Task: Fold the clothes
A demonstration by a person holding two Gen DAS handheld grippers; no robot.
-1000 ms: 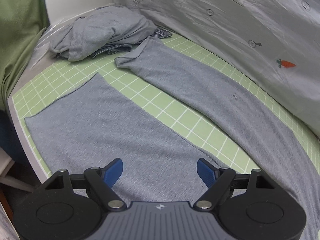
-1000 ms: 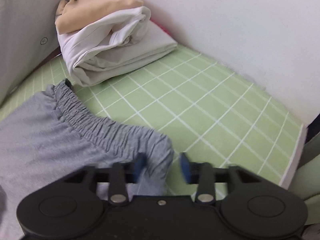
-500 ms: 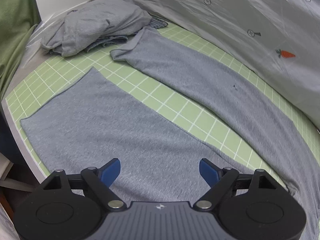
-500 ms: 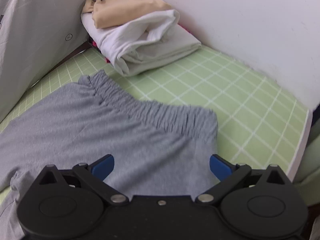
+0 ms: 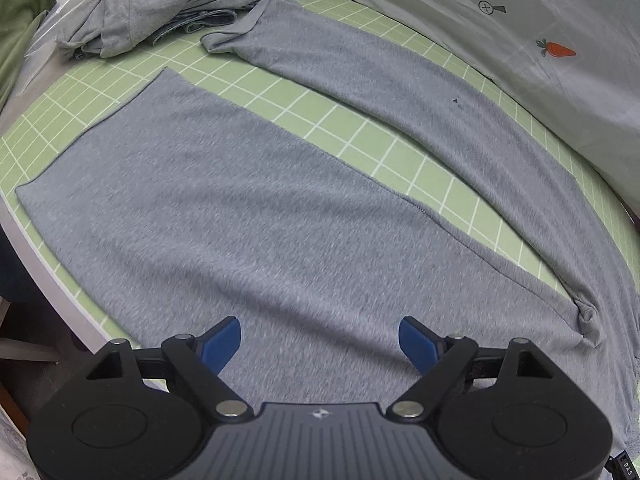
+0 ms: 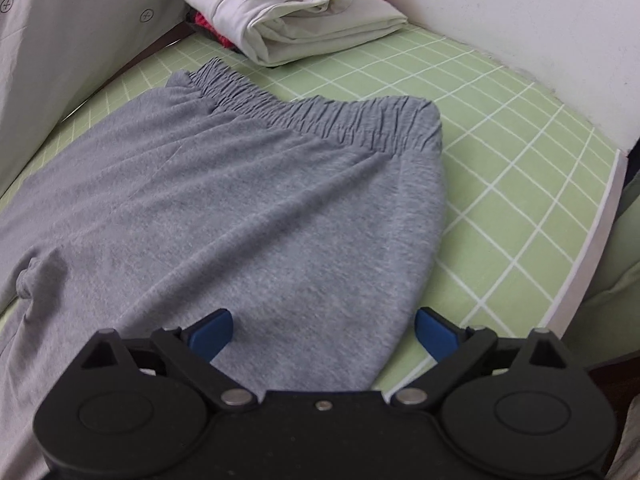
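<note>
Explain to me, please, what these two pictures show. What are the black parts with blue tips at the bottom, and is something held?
The black parts are hand-held tools: a person carries one gripper in each hand, and a small camera on each looks forward along its two blue-tipped fingers. One picture comes from the left gripper, the other from the right gripper. Grey trousers lie spread flat on a green grid mat, legs in the left view, elastic waistband in the right view. A crumpled grey garment and folded white cloth lie at the far edges. Nothing is held: the left gripper is open, and the right gripper's jaws are closing but wide apart above the fabric.
</note>
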